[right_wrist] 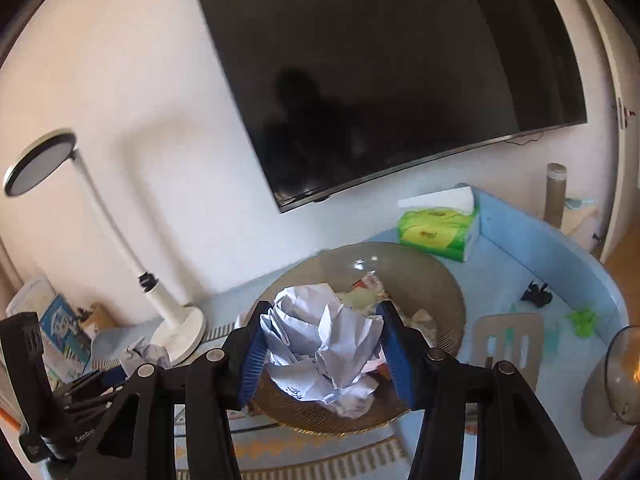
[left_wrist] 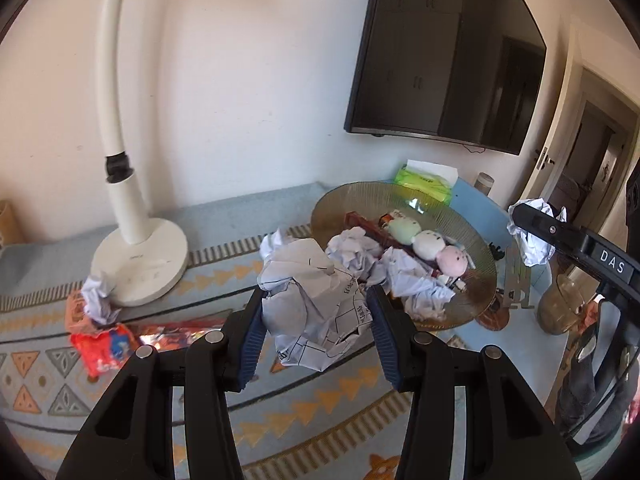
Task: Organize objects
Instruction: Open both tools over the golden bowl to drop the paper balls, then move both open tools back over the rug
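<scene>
Left gripper (left_wrist: 316, 320) clamped on a crumpled printed paper ball (left_wrist: 316, 300), held above the patterned mat (left_wrist: 340, 420); right gripper (right_wrist: 322, 354) clamped on a second paper wad (right_wrist: 324, 344) over the ribbed glass plate (right_wrist: 432, 280)

Judged midway — more wads, soft plush toys (left_wrist: 428, 242) and a glossy red wrapper (left_wrist: 100, 344) remain unsorted
</scene>
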Motion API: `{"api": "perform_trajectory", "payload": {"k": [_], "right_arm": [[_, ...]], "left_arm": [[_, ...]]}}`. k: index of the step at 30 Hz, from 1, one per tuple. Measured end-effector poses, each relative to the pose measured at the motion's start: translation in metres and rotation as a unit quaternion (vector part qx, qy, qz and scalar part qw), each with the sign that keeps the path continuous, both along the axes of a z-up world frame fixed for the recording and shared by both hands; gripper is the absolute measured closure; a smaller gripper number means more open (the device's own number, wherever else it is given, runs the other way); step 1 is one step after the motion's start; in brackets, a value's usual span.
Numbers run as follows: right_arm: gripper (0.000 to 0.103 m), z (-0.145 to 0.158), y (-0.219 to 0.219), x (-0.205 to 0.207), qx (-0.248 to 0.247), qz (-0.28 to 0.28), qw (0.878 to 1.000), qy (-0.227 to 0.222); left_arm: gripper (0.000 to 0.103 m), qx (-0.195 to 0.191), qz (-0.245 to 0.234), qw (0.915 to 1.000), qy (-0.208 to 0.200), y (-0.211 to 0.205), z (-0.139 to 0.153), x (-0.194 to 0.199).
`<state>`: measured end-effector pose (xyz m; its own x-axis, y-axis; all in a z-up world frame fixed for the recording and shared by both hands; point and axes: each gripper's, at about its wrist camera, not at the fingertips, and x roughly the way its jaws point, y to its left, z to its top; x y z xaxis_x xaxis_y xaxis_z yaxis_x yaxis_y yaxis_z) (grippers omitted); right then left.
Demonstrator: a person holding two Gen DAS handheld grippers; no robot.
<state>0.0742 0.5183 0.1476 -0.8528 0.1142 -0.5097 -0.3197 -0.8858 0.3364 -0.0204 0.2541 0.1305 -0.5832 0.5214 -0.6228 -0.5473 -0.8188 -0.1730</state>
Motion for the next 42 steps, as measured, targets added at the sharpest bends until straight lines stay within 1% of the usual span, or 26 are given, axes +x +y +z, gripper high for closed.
{"api": "perform_trajectory", "payload": {"k": [2,3,4,6,7,8,9,10,13,16,17,21,22,24,25,27,29,31,34,35,36,38,40,42], "right_arm": [[0.051,-0.006,0.022,-0.019,-0.019,-0.014,0.999,-0.027],[0.051,-0.011,0.029,-0.029,-0.026,-0.016,0.999,-0.041],[0.051,-0.015,0.035,-0.038,-0.032,-0.018,0.998,-0.052],[0.049,-0.021,0.044,-0.051,-0.037,-0.02,0.998,-0.055],[0.041,-0.023,0.048,-0.057,-0.039,-0.019,0.997,-0.058],[0.035,-0.024,0.05,-0.061,-0.039,-0.02,0.997,-0.062],[0.03,-0.025,0.05,-0.063,-0.038,-0.023,0.997,-0.063],[0.03,-0.025,0.051,-0.062,-0.036,-0.027,0.997,-0.062],[0.03,-0.023,0.043,-0.053,-0.036,-0.018,0.997,-0.059],[0.03,-0.021,0.019,-0.038,-0.076,0.023,0.995,-0.058],[0.03,-0.019,0.004,-0.033,-0.078,0.04,0.995,-0.055],[0.028,-0.009,-0.077,-0.02,-0.029,0.126,0.989,-0.068],[0.021,-0.009,-0.098,-0.018,-0.017,0.146,0.987,-0.07],[0.01,-0.016,-0.139,-0.013,-0.001,0.184,0.98,-0.07],[0.008,-0.023,-0.157,-0.013,0.006,0.198,0.977,-0.074],[0.008,-0.041,-0.189,-0.016,0.01,0.224,0.97,-0.097],[0.008,-0.062,-0.213,-0.021,0.006,0.237,0.964,-0.118],[0.008,-0.08,-0.233,-0.027,0.015,0.238,0.963,-0.129],[0.008,-0.104,-0.255,-0.037,0.041,0.24,0.96,-0.136],[0.008,-0.111,-0.259,-0.04,0.044,0.241,0.959,-0.14],[0.008,-0.118,-0.262,-0.043,0.044,0.242,0.958,-0.148],[0.008,-0.129,-0.263,-0.048,0.028,0.243,0.956,-0.16],[0.008,-0.136,-0.265,-0.047,0.033,0.24,0.957,-0.158],[0.008,-0.138,-0.264,-0.046,0.033,0.234,0.959,-0.159]], "left_arm": [[0.057,0.013,-0.006,0.9997,-0.019,0.031,-0.005,-0.019],[0.057,0.014,-0.005,0.9996,-0.023,0.045,-0.009,-0.027],[0.057,0.014,-0.009,0.9996,-0.025,0.058,-0.013,-0.033],[0.053,0.01,-0.011,0.9997,-0.018,0.078,-0.02,-0.043],[0.049,0.006,-0.005,0.9999,-0.01,0.085,-0.022,-0.047],[0.035,0.003,-0.003,1.0,-0.005,0.091,-0.024,-0.051],[0.017,-0.001,0.0,1.0,-0.004,0.097,-0.024,-0.055],[0.014,0.0,0.004,1.0,-0.002,0.096,-0.024,-0.056],[0.014,0.011,0.008,0.9999,0.004,0.083,-0.02,-0.054],[0.014,0.019,0.02,0.9996,0.005,0.058,-0.012,-0.047],[0.013,0.028,0.026,0.9993,0.005,0.045,-0.008,-0.043],[0.013,0.05,0.064,0.9966,0.008,-0.017,0.006,-0.022],[0.012,0.056,0.075,0.9955,0.009,-0.035,0.007,-0.015],[0.006,0.062,0.103,0.9927,0.009,-0.073,0.006,0.001],[0.002,0.065,0.119,0.9907,0.01,-0.093,0.003,0.01],[0.001,0.063,0.15,0.9866,0.008,-0.135,-0.008,0.025],[0.001,0.042,0.176,0.9835,-0.006,-0.176,-0.025,0.035],[0.001,0.021,0.212,0.9767,-0.024,-0.215,-0.044,0.041],[0.001,0.012,0.26,0.9642,-0.05,-0.263,-0.074,0.043],[0.001,0.008,0.272,0.9606,-0.055,-0.273,-0.084,0.042],[0.001,0.003,0.277,0.9588,-0.06,-0.279,-0.093,0.04],[0.001,-0.003,0.27,0.9596,-0.078,-0.286,-0.109,0.038],[0.001,-0.007,0.266,0.9601,-0.085,-0.287,-0.121,0.039],[0.001,-0.022,0.26,0.961,-0.09,-0.281,-0.124,0.037]]}}
